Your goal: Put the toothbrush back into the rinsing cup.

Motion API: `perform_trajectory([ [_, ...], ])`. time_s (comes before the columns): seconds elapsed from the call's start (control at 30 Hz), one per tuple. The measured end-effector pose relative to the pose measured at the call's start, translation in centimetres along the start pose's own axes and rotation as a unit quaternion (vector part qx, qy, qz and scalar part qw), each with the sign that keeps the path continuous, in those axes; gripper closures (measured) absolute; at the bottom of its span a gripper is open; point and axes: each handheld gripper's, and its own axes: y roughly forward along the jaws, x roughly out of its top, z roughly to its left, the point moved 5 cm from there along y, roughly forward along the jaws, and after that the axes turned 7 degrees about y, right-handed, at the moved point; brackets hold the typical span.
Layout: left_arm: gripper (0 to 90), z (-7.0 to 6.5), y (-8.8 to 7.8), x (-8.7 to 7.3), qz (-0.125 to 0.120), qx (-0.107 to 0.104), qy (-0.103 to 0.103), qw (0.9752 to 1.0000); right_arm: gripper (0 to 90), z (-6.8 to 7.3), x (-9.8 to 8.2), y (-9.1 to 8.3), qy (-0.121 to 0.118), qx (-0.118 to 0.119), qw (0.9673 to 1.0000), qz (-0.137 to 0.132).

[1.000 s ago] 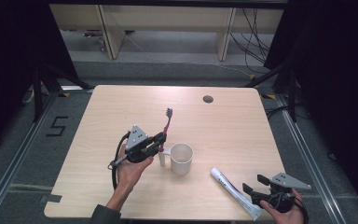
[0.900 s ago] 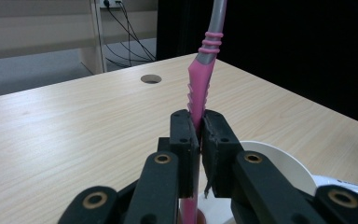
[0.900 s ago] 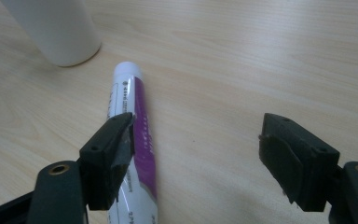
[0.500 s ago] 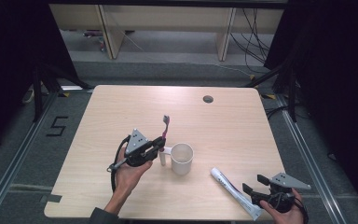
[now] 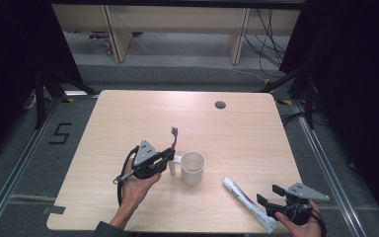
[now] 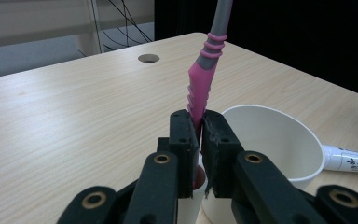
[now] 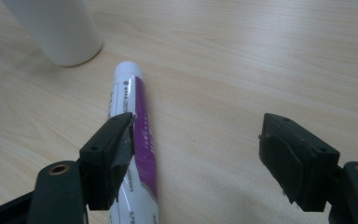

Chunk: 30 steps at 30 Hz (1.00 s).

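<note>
A pink and grey toothbrush (image 5: 173, 139) (image 6: 204, 81) is pinched by its handle in my left gripper (image 5: 170, 154) (image 6: 199, 128), which is shut on it just left of the white cup (image 5: 192, 168) (image 6: 270, 140). The brush points up and away, head uppermost. A white and purple toothpaste tube (image 5: 246, 199) (image 7: 133, 135) lies flat near the table's front right. My right gripper (image 5: 269, 195) (image 7: 198, 149) stands open low over the table, its left jaw beside the tube, nothing between the pads.
The light wooden table (image 5: 128, 113) has a round cable hole (image 5: 220, 104) at the back right. Dark floor, rails and shelving surround it. The front edge runs close under both hands.
The left gripper with the toothbrush has shifted slightly toward the cup and lower; the brush now stands closer to the cup's rim. The right gripper has stayed still.
</note>
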Motion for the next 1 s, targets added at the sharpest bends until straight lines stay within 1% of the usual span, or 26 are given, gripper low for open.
perform_trajectory([
  [0.03,82.4,0.00,0.07,-0.06,-0.003,-0.002,0.000,1.0000,27.8,0.00,0.01,-0.01,0.000,0.000,1.0000,0.000],
  [0.07,82.2,0.01,-0.01,-0.14,0.002,0.001,0.001,1.0000,27.8,-0.01,0.01,0.00,0.000,0.000,1.0000,0.000],
  [0.3,81.0,-0.04,-0.14,-0.40,0.008,0.003,0.004,1.0000,27.8,-0.03,-0.01,0.07,0.000,0.000,1.0000,0.000],
  [0.33,81.0,-0.05,-0.10,-0.43,0.005,0.003,0.003,1.0000,27.8,-0.01,-0.02,0.02,0.000,0.000,1.0000,0.001],
  [0.37,81.0,-0.06,-0.14,-0.48,0.008,0.002,0.005,1.0000,27.8,0.30,-0.14,-0.03,0.019,0.004,0.9998,0.006],
  [0.4,80.9,-0.06,-0.14,-0.52,0.008,0.002,0.005,1.0000,27.8,0.00,-0.01,0.01,0.001,0.001,1.0000,0.001],
  [0.47,80.8,-0.07,-0.15,-0.61,0.010,0.002,0.004,0.9999,27.8,-0.03,0.00,0.07,0.000,0.001,1.0000,-0.001],
  [0.5,80.8,-0.06,-0.15,-0.65,0.010,0.002,0.004,0.9999,27.8,0.28,-0.10,0.12,0.018,0.007,0.9998,-0.001],
  [0.53,80.4,-0.05,-0.17,-0.69,0.012,0.002,0.005,0.9999,27.8,-0.02,0.00,0.01,0.000,0.001,1.0000,0.000],
  [0.57,80.4,-0.05,-0.16,-0.72,0.012,0.001,0.005,0.9999,27.8,-0.02,0.00,0.01,0.000,0.001,1.0000,0.000],
  [0.6,80.0,-0.05,-0.13,-0.75,0.010,-0.002,0.005,0.9999,27.8,-0.02,0.01,0.06,0.001,0.001,1.0000,-0.001],
  [0.63,79.7,-0.05,-0.16,-0.79,0.011,-0.001,0.007,0.9999,27.8,0.33,-0.13,0.10,0.023,0.007,0.9997,0.002],
  [0.67,79.4,-0.06,-0.18,-0.82,0.012,0.000,0.007,0.9999,27.8,0.34,-0.15,0.09,0.024,0.008,0.9997,0.002],
  [0.7,79.2,-0.06,-0.19,-0.85,0.011,-0.001,0.008,0.9999,27.8,0.31,-0.17,-0.07,0.022,0.003,0.9997,0.009],
  [0.77,78.3,-0.05,-0.30,-0.89,0.014,0.003,0.007,0.9999,27.8,0.28,-0.10,0.05,0.020,0.006,0.9998,0.001],
  [0.8,76.6,-0.05,-0.35,-0.91,0.015,0.004,0.004,0.9999,27.8,0.33,-0.13,0.08,0.023,0.007,0.9997,0.002],
  [0.87,73.8,-0.02,-0.44,-0.86,0.012,0.001,0.004,0.9999,27.8,0.35,-0.17,-0.05,0.022,0.005,0.9997,0.008],
  [0.9,70.9,-0.02,-0.52,-0.83,0.014,0.004,0.001,0.9999,27.8,0.29,-0.13,-0.07,0.019,0.003,0.9998,0.006],
  [0.93,67.1,0.00,-0.56,-0.78,0.013,0.006,-0.002,0.9999,27.8,0.09,-0.04,-0.02,0.007,0.001,1.0000,0.002],
  [0.97,64.3,0.08,-0.62,-0.74,0.013,0.009,-0.003,0.9999,27.8,-0.02,0.00,0.06,0.000,0.002,1.0000,-0.001],
  [1.0,63.0,0.12,-0.64,-0.68,0.009,0.007,-0.005,0.9999,27.8,-0.10,-0.05,0.08,-0.003,-0.004,1.0000,0.002],
])
